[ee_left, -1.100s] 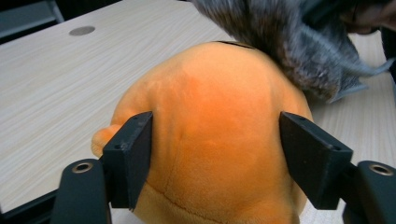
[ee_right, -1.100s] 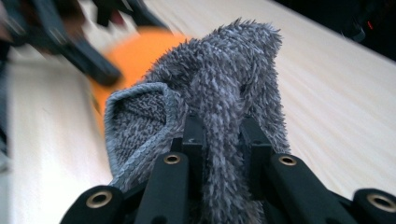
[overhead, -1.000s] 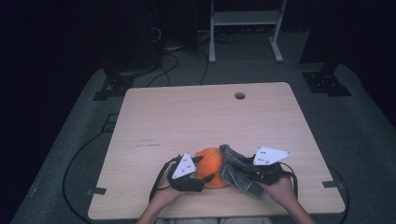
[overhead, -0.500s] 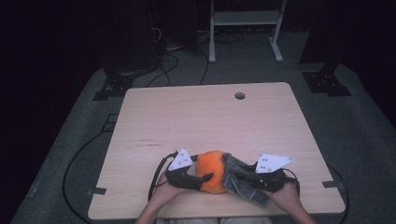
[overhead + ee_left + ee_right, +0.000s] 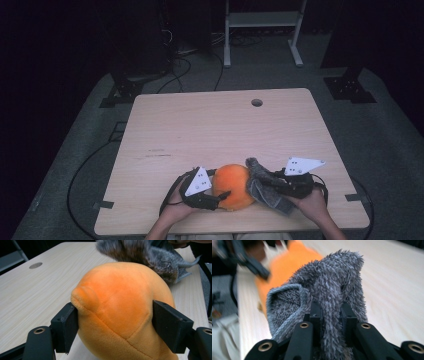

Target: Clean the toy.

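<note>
A round orange plush ball (image 5: 232,185) rests near the table's front edge. My left gripper (image 5: 220,192) is shut on it from the left. In the left gripper view both black pads (image 5: 65,326) dent the ball (image 5: 117,305), and the jaws have just been closing a little on it. My right gripper (image 5: 267,186) is shut on a shaggy grey cloth (image 5: 262,192), which lies against the ball's right side. In the right gripper view the cloth (image 5: 329,282) bunches up between the jaws of that gripper (image 5: 332,312), with the ball (image 5: 284,267) blurred behind it.
The wooden table (image 5: 220,130) has a round cable hole (image 5: 256,102) at the back. A white frame stand (image 5: 262,30) and cables lie on the dark floor beyond it. Both of the person's hands come in over the front edge.
The grey cloth has shifted slightly against the ball's right side. The left gripper has nudged a little toward the front edge. Both hands stay in about the same place.
</note>
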The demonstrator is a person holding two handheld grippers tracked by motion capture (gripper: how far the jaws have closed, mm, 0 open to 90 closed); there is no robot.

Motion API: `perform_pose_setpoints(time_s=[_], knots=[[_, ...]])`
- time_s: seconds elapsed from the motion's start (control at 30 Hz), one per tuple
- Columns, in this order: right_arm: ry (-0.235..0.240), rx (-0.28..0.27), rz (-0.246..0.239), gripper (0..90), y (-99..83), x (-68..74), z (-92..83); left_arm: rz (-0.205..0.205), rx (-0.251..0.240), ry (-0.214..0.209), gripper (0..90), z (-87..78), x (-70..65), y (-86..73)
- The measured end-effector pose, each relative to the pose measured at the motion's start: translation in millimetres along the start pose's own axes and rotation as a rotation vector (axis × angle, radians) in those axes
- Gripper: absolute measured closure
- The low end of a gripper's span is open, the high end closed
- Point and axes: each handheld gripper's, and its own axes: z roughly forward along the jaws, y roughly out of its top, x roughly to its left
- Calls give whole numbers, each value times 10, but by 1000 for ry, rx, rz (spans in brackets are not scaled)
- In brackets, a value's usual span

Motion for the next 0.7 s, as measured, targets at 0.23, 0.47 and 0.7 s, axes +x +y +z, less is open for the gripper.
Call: perform_pose_setpoints(time_s=[0.23, 0.47, 0.7], knots=[[49, -28, 29, 746, 35, 25, 130, 44, -20, -12, 246, 4, -54, 8], [-3, -25, 165, 756, -46, -183, 21, 59, -40, -14, 240, 34, -81, 29], [53, -64, 84, 751, 175, 57, 205, 94, -49, -12, 236, 60, -141, 55]])
